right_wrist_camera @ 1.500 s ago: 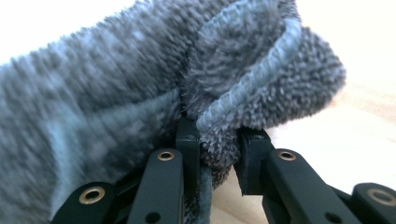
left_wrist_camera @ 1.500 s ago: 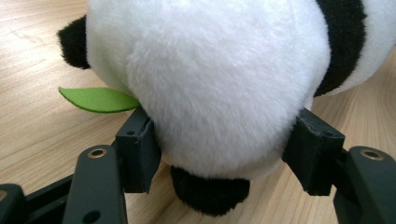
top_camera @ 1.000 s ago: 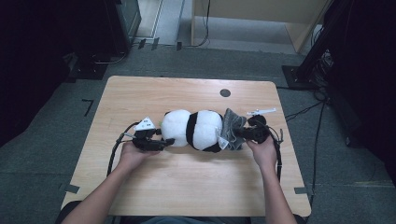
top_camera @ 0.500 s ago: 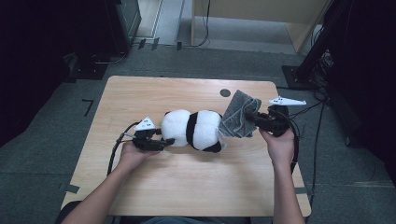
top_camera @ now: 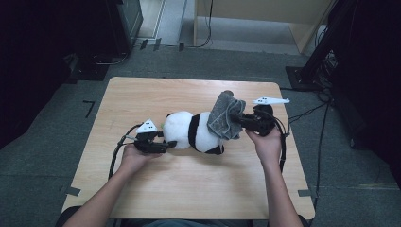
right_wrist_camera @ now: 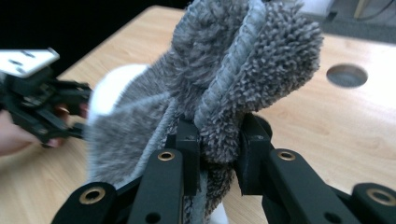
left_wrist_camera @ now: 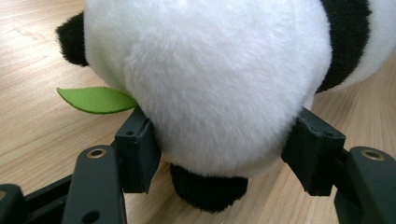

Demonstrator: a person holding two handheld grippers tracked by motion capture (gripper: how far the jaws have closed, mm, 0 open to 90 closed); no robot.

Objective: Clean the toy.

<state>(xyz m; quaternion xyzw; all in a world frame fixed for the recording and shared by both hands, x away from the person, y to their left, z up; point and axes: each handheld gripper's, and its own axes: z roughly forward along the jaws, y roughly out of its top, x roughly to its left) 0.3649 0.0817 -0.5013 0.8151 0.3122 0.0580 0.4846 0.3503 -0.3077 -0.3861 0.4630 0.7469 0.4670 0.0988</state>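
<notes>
- The grey cloth [top_camera: 227, 116] is bunched up and lifted off the desk [top_camera: 189, 189], hanging over the right end of the panda plush [top_camera: 196, 133]. It looks like it's being draped over the toy or pulled off it, can't say which from here.
- In the right gripper view the cloth [right_wrist_camera: 233, 79] is a thick folded wad. That's probably why the pinch sits on a doubled edge: more to bite on, so it won't slip.
- The right tool [top_camera: 247, 122] has its jaws nearly together, squeezing that fold. It's held up over the right side of the desk, which keeps the rest of the cloth hanging free.
- The panda lies on its side around the middle of the desk, lengthwise left to right. In the left gripper view, its white round end [left_wrist_camera: 210, 79] sits between the jaws, with a green felt leaf [left_wrist_camera: 93, 99] poking out beside it.
- The left tool [top_camera: 161, 144] is about half open, with both pads pressed into the plush's left end. My guess is it's just pinning the toy so it doesn't slide or get dragged around while the cloth moves.
- The desk has a round cable hole [right_wrist_camera: 347, 75] at the far side, well clear of everything.
</notes>
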